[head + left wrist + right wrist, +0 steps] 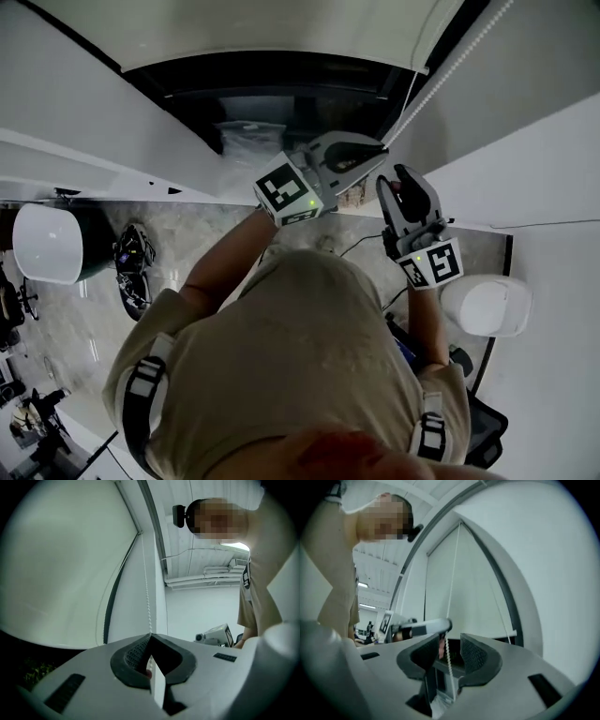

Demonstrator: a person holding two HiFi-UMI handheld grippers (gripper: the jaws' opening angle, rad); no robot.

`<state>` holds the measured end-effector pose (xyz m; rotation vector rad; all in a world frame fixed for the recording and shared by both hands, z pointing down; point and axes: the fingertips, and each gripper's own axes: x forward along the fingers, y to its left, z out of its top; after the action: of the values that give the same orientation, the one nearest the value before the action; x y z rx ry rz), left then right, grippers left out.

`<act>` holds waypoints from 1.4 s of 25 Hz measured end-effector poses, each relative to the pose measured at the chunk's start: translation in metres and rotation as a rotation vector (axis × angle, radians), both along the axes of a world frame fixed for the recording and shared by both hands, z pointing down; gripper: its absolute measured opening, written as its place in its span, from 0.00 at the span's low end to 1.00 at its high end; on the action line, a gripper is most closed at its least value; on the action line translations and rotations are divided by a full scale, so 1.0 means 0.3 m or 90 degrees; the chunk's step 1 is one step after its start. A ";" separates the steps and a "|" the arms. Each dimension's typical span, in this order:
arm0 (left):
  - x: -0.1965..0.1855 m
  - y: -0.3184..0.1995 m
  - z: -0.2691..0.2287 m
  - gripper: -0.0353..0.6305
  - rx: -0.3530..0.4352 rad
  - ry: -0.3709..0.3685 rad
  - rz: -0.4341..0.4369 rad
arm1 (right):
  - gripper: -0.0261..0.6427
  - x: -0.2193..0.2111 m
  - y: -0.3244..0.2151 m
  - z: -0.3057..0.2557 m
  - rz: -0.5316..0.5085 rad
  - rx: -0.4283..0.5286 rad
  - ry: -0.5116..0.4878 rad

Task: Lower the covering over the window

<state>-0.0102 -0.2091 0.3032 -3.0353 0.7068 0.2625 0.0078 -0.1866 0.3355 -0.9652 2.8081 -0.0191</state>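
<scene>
Left gripper (pixel 150 638) clamped shut on the bead chain (pixel 146 583) beside the partly lowered blind (pixel 61 564), right gripper (pixel 450 651) open around the same chain just below: best close right squarely on the beads before left lets go, then pull straight down.

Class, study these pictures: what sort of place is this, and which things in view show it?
Probably an indoor workroom or office, seen at a window. The signs are a white roller blind with a bead chain, a polished stone-look floor, and exposed ceiling pipes.
</scene>
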 end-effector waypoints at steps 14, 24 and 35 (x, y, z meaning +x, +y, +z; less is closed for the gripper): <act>0.012 0.138 0.215 0.08 -0.055 -0.018 0.038 | 0.06 -0.049 -0.045 -0.173 0.029 0.040 -0.004; 0.032 -0.014 -0.118 0.30 0.049 0.006 0.004 | 0.06 -0.084 -0.039 0.068 -0.018 -0.049 0.042; 0.028 0.001 0.053 0.09 -0.020 -0.047 0.003 | 0.22 0.042 0.015 -0.103 0.007 0.073 -0.057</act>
<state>-0.0019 -0.2086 0.3191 -3.0579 0.7051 0.1410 0.0204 -0.1820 0.3047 -0.9302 2.6901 0.0966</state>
